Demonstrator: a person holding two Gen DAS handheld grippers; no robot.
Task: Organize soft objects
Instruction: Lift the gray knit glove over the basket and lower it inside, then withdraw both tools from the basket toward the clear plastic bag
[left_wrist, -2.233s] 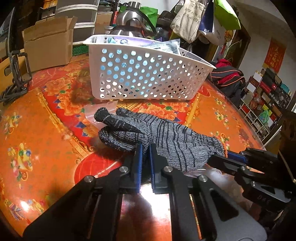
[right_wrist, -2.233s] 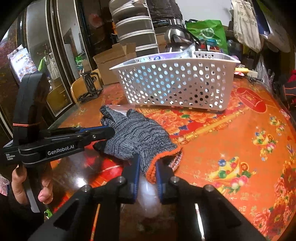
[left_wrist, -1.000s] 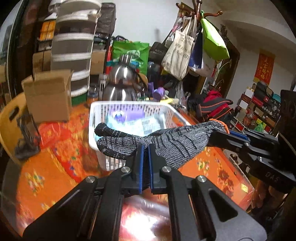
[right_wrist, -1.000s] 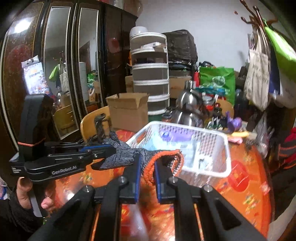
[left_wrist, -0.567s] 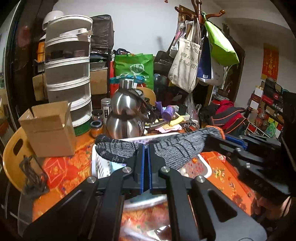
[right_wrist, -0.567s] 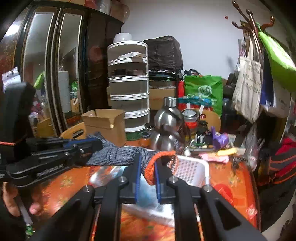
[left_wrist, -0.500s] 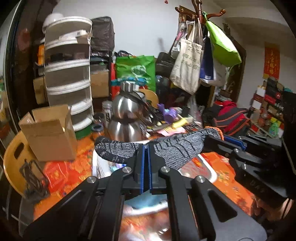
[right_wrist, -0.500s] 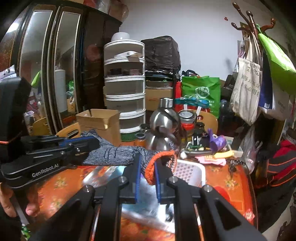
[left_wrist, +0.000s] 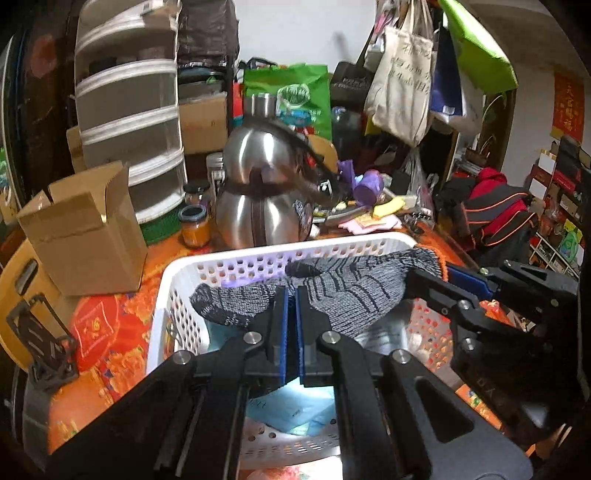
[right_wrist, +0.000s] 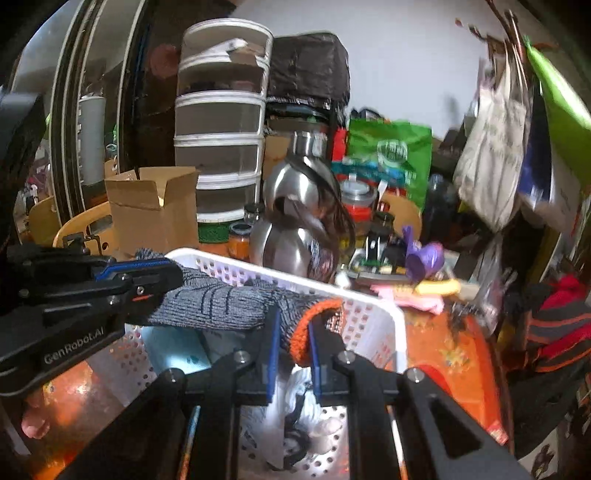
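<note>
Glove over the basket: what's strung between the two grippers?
Only the grey knit glove itself: left gripper pinches its finger end, right gripper its orange cuff. It spans above the white basket, clearest in the left wrist view.

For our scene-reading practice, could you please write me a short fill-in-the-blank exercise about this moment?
1. The grey knit glove is held above the white ____.
2. The right gripper pinches the glove by its ____ cuff.
3. The left gripper is shut on the glove's ____ end.
4. Left of the basket stands an open ____ box.

Missing words: basket; orange; finger; cardboard
</note>
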